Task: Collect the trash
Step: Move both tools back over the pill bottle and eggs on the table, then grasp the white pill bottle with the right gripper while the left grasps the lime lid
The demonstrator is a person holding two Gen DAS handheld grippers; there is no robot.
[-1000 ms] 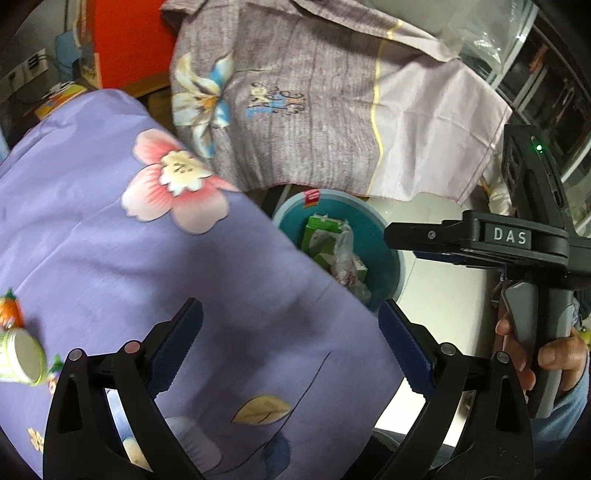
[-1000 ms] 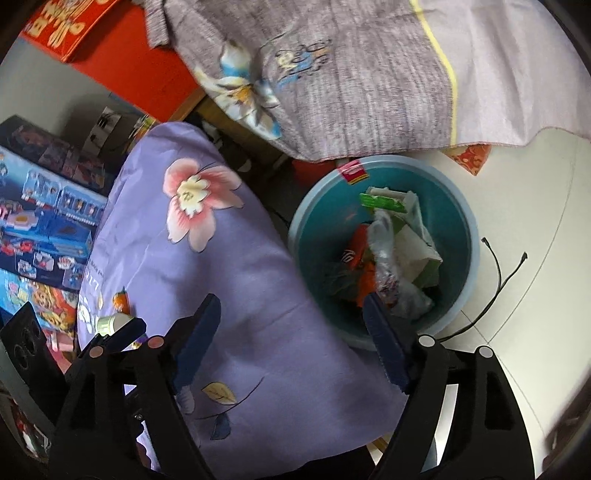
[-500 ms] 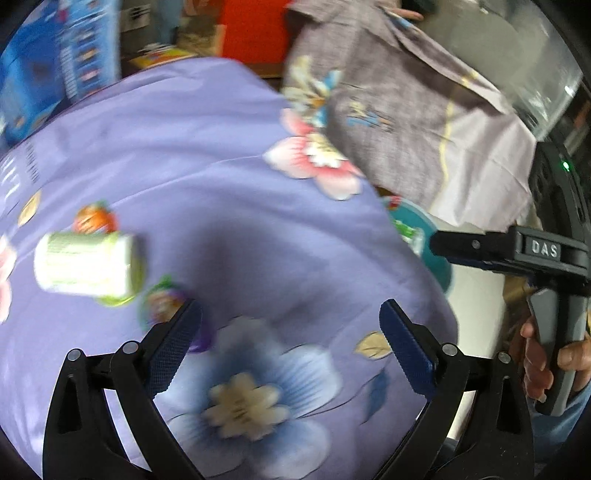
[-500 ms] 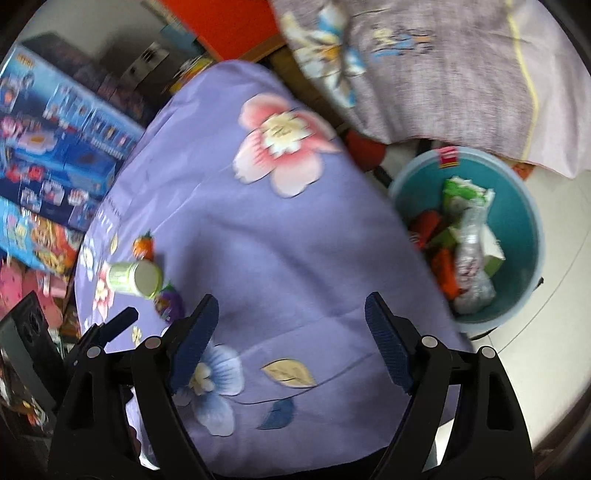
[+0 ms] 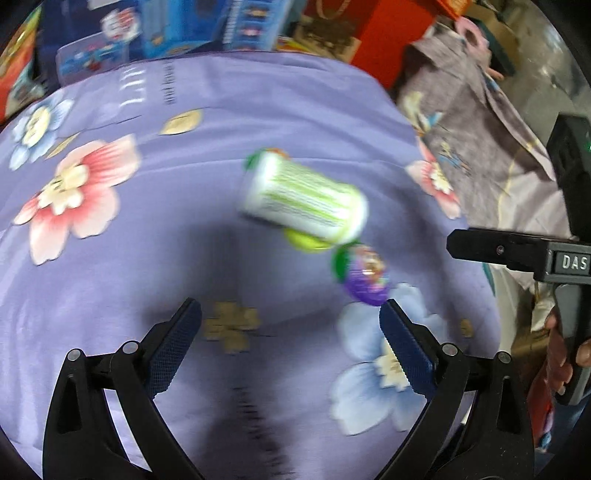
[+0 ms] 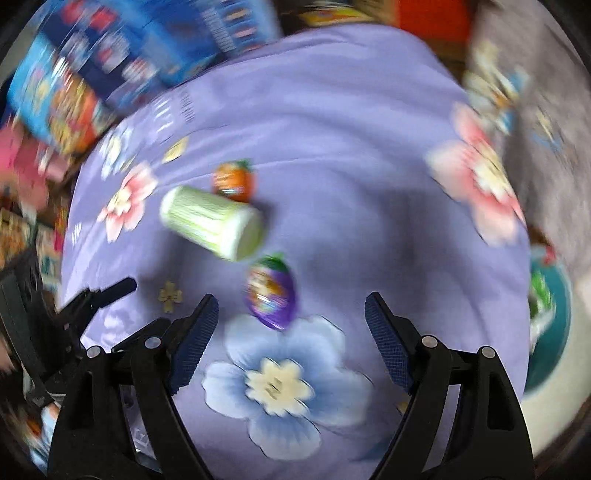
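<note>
On the purple flowered cloth (image 5: 147, 258) (image 6: 351, 184) lies a white and green cup (image 5: 304, 199) (image 6: 212, 223) on its side. A purple egg-shaped wrapper (image 5: 364, 277) (image 6: 271, 293) sits just in front of it, and an orange one (image 6: 234, 181) just behind. My left gripper (image 5: 290, 347) hovers open above the cloth, the cup ahead of it and the purple wrapper by its right finger. My right gripper (image 6: 291, 339) is open too, with the purple wrapper just beyond its fingertips and nothing between them. Both views are blurred by motion.
A teal bin (image 6: 550, 332) holding trash stands off the cloth's right edge. Colourful boxes (image 5: 192, 26) (image 6: 110, 66) line the far side. A grey flowered cloth (image 5: 480, 147) lies at the right. The right gripper's handle and a hand (image 5: 569, 354) show at the left wrist view's right edge.
Both grippers have swung away from the teal bin across the purple cloth toward the cup and wrappers, which now sit near the middle of both views. Both stayed open.
</note>
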